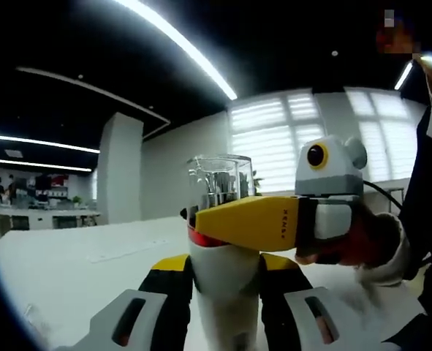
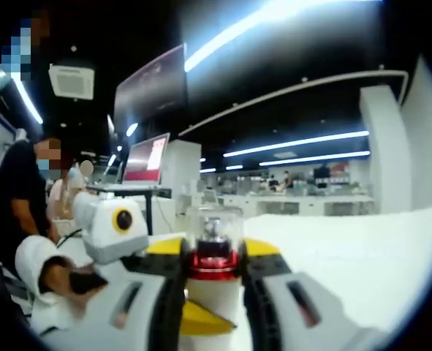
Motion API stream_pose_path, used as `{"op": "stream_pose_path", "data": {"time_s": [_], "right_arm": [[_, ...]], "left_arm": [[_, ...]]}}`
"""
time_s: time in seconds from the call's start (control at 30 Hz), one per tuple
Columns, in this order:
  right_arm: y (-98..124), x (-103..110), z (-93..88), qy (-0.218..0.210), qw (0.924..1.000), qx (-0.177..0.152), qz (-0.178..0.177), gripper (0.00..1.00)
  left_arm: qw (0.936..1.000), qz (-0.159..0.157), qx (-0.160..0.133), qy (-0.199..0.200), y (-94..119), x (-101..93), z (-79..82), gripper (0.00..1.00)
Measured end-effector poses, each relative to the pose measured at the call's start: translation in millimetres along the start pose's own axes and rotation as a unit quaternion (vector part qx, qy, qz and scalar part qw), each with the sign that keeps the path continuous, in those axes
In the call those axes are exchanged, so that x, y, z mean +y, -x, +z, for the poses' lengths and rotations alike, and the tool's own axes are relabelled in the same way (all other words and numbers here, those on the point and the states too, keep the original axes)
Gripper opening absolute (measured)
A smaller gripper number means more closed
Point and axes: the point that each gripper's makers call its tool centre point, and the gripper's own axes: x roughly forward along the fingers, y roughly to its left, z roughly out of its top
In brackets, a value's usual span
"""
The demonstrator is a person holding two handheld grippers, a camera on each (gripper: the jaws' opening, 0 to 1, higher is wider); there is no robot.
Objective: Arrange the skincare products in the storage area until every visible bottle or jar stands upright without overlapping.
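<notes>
White table (image 1: pixel 77 256) — bare and pale — with the bottle (image 1: pixel 221 285) upright.

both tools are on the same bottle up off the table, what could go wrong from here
1. Both tools clamp one white bottle: the left tool low on its body, the right tool near the red collar. Pulling apart or twisting could wrench it loose.
2. The clear cap sits just above the right tool's grip and might pop off.
3. Held above the white table, a slip likely drops or topples it.

Blinded windows (image 1: pixel 274 142), white pillar (image 1: pixel 119 168), ceiling strip lights (image 1: pixel 179 47).
</notes>
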Motion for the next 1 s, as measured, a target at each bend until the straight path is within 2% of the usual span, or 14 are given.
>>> {"op": "stream_pose_path", "data": {"time_s": [0.17,0.27,0.67,0.9,0.97,1.0], "right_arm": [[-1,-1,0.1,-0.002,1.0000,0.001,-0.003,0.28],[-2,-5,-0.1,0.002,0.9998,0.001,-0.020,0.28],[0,-7,-0.9,0.004,0.9995,0.006,-0.031,0.28],[0,-9,-1.2,0.002,0.9994,0.005,-0.034,0.28],[0,-9,-1.2,0.002,0.9994,0.005,-0.034,0.28],[0,-9,-1.3,0.002,0.9994,0.005,-0.034,0.28]], "left_arm": [[0.9999,-0.002,-0.002,0.011,-2,1.3,-0.3,0.36],[0.9997,-0.001,-0.002,0.024,-10,3.5,-0.9,0.36],[0.9999,0.002,0.014,0.008,-15,1.8,-3.6,0.37],[0.9992,0.014,0.028,-0.025,-16,1.4,-6.5,0.38],[0.9993,0.014,0.025,-0.024,-17,2.0,-5.8,0.38],[0.9998,0.010,0.015,-0.008,-19,1.2,-3.5,0.37]]}}
